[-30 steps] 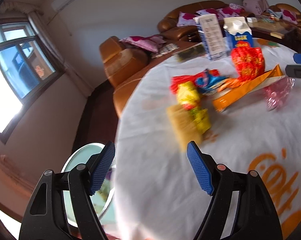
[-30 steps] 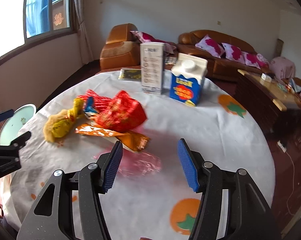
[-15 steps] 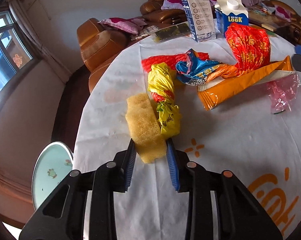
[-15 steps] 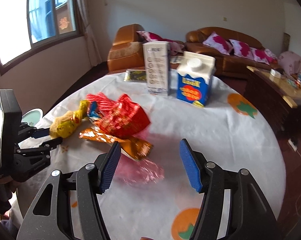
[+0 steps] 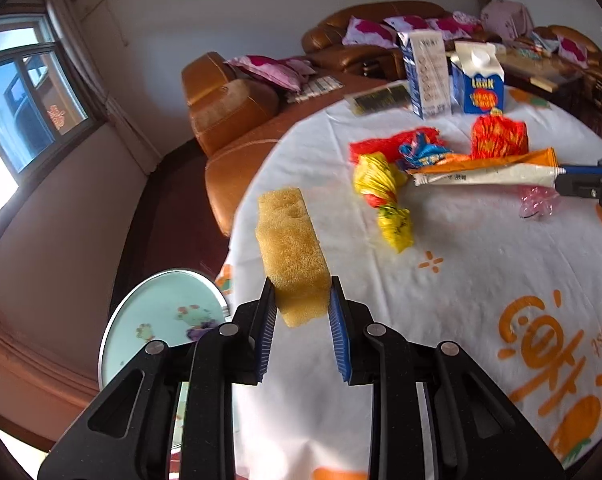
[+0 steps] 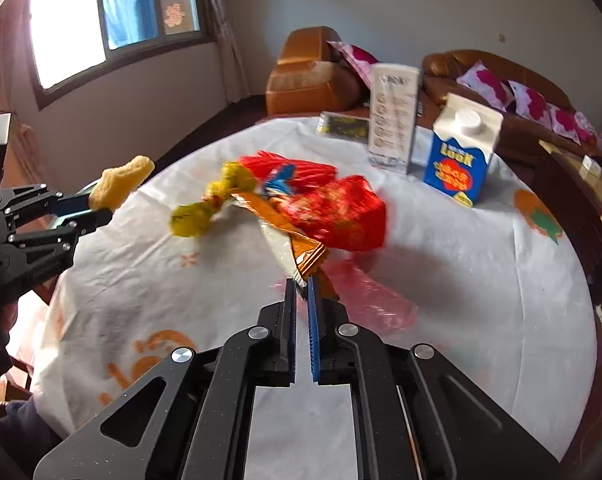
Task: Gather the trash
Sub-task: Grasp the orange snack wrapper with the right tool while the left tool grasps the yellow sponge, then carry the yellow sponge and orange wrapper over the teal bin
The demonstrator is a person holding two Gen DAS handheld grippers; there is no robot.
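Two grips: we've got left gripper (image 5: pixel 303 312) clenched on sponge (image 5: pixel 291 248), right gripper (image 6: pixel 301 294) pinching orange wrapper (image 6: pixel 297 246).
Risk: our thin corner pinch, lower centre, could slip.

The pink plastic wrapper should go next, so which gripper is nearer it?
Right. The right gripper hangs directly over the pink plastic wrapper; the left gripper is across the table.
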